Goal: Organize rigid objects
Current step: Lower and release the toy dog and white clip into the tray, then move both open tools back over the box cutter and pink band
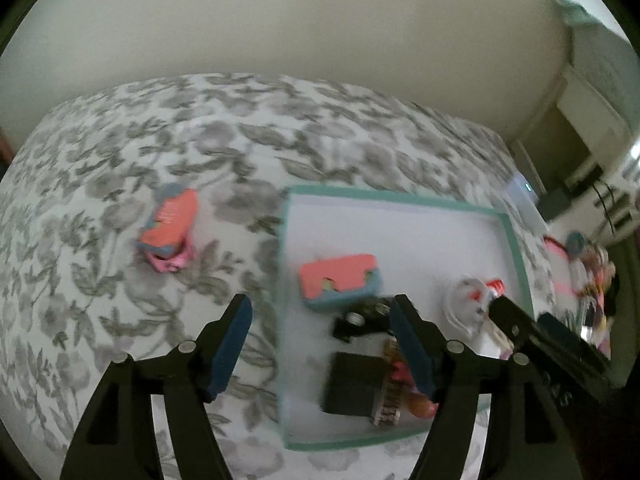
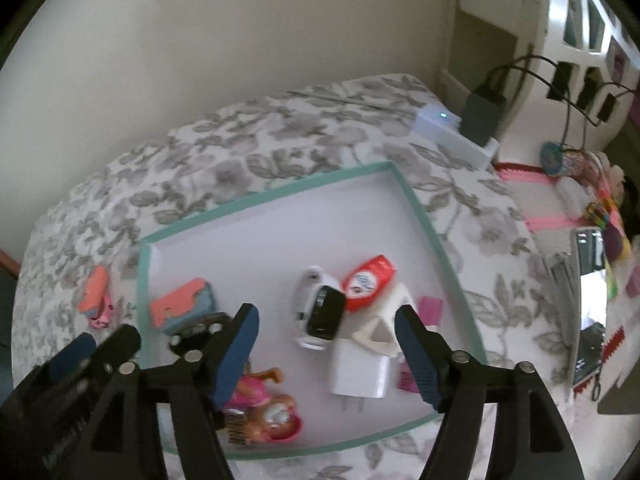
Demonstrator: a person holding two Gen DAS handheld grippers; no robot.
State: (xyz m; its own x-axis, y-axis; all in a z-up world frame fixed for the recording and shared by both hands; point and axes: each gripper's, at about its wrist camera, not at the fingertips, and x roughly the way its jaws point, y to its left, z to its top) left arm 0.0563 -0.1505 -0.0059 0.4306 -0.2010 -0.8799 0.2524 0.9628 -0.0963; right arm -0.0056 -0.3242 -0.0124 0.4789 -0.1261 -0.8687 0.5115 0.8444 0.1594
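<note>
We hold both grippers above the teal-rimmed tray (image 1: 516, 240) on the floral cloth (image 1: 120, 140), and what the next move seems to turn on is the one piece not yet in it: a coral-and-blue case resting on a pink toy (image 1: 170, 226), lying on the cloth well to the left of the tray's left wall. From the left gripper (image 1: 320, 344) it sits ahead and to the left, its long axis tilted a little off the line the fingers point along; from the right gripper (image 2: 326, 354) it is far off at the left edge of view, with the tray and our other tool between. So we judge the left hand the nearer one for that pickup. Both pairs of jaws stand apart with nothing between the pads; the left one straddles the tray's left wall, the right one hangs over the white charger plug (image 2: 360, 374). Counting what shows: two coral-and-blue cases, one outside and one inside (image 1: 340, 280); one smartwatch on a white band (image 2: 320, 312); one red-and-white tube (image 2: 368, 282); one charger plug; one small black gadget (image 2: 200, 328); one dark square block (image 1: 352, 384); and a cluster of pink and orange toys (image 2: 264, 412) we cannot count apart.
</note>
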